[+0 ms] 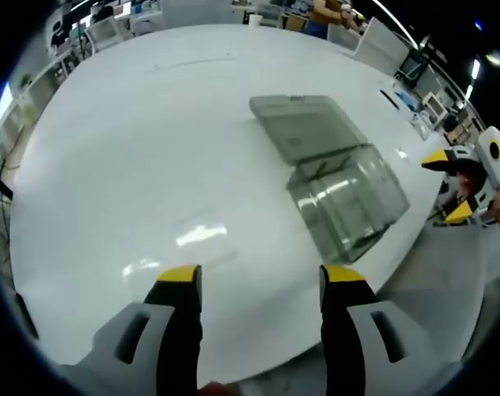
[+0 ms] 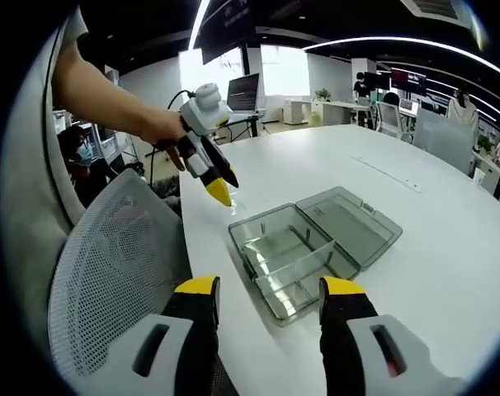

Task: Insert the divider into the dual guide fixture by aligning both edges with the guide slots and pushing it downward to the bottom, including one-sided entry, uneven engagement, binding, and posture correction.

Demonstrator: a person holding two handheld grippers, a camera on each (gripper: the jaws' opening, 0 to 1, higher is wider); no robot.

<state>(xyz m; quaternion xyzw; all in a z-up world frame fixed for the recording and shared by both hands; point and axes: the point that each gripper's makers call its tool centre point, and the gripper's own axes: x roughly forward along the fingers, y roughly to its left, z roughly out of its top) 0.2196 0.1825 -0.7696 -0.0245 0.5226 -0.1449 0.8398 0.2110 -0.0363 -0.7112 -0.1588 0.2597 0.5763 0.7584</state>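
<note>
Clear plastic box (image 1: pixel 337 177) sits lid-open on white table (image 1: pixel 134 140) in left gripper view, our left gripper (image 1: pixel 262 276) gaping, empty, near clear divider (image 1: pixel 202 234). Right gripper view: our right gripper (image 2: pixel 266 289) spread apart, just short of box; left gripper's yellow tips look together.

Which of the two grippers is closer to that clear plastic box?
Probably the right hand-held gripper, just short of the box. The left hovers farther off by the table edge.

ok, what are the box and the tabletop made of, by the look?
Box: clear, slightly grey-tinted hard plastic, it seems; the table shows through its walls and open lid, with glossy glints on the edges. Tabletop: smooth white, probably laminate or painted board; soft reflections suggest a satin finish.
</note>
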